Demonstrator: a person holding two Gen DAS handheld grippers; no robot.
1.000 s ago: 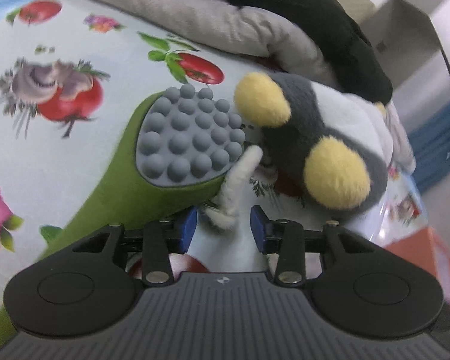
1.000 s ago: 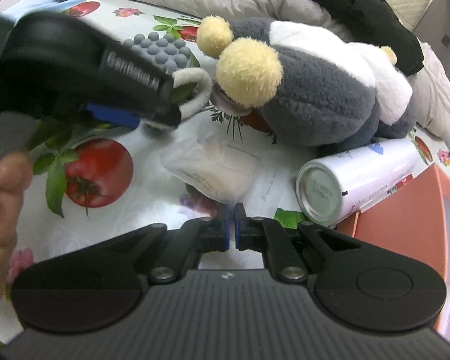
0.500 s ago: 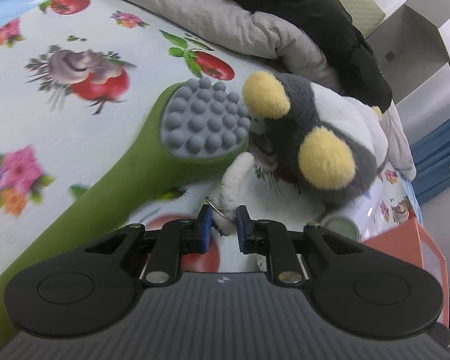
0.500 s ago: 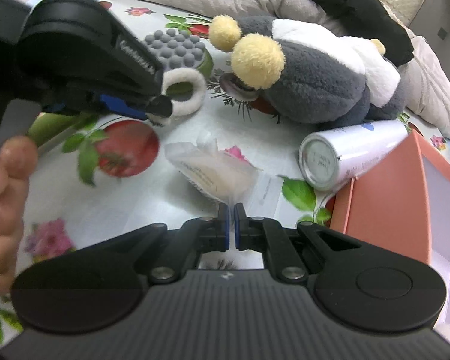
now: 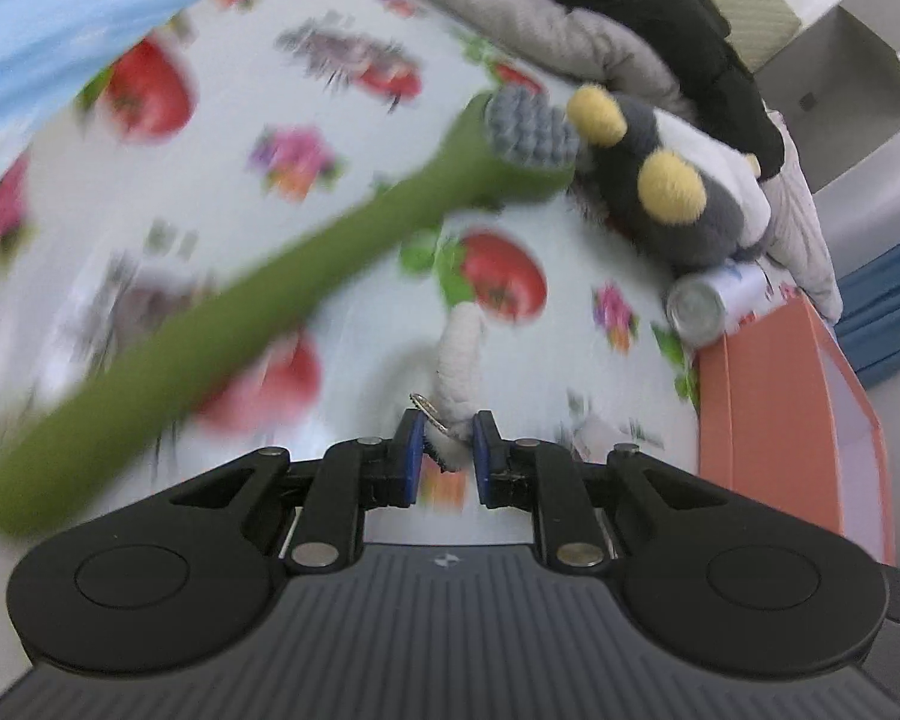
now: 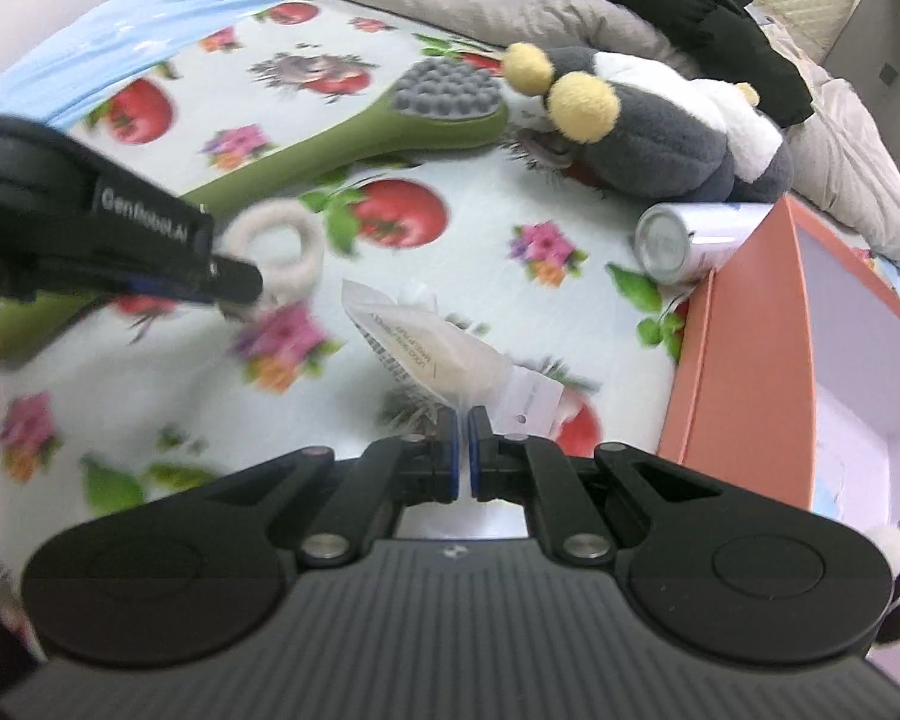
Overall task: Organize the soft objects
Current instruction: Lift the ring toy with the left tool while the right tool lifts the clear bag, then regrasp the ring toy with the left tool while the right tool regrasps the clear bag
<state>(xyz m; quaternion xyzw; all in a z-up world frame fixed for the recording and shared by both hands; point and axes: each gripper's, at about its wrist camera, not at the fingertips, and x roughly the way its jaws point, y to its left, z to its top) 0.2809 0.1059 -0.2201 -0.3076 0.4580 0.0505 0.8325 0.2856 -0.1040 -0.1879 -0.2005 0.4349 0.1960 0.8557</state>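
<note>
Two grips at once, each on the edge of a soft thing so it hangs clear of the bed (image 6: 150,396): left gripper (image 5: 444,450) pinched narrow on a white fluffy ring (image 6: 279,252), apparently by its small metal clip; right gripper (image 6: 462,450) fully closed on a corner of a clear, crinkled packet (image 6: 426,348). Near and right, an orange box (image 6: 744,360), open and probably the destination.

Left gripper (image 5: 444,447) pinched on white fluffy ring (image 5: 459,360), right gripper (image 6: 461,447) clamped on clear packet (image 6: 432,354), both angled downward.
</note>
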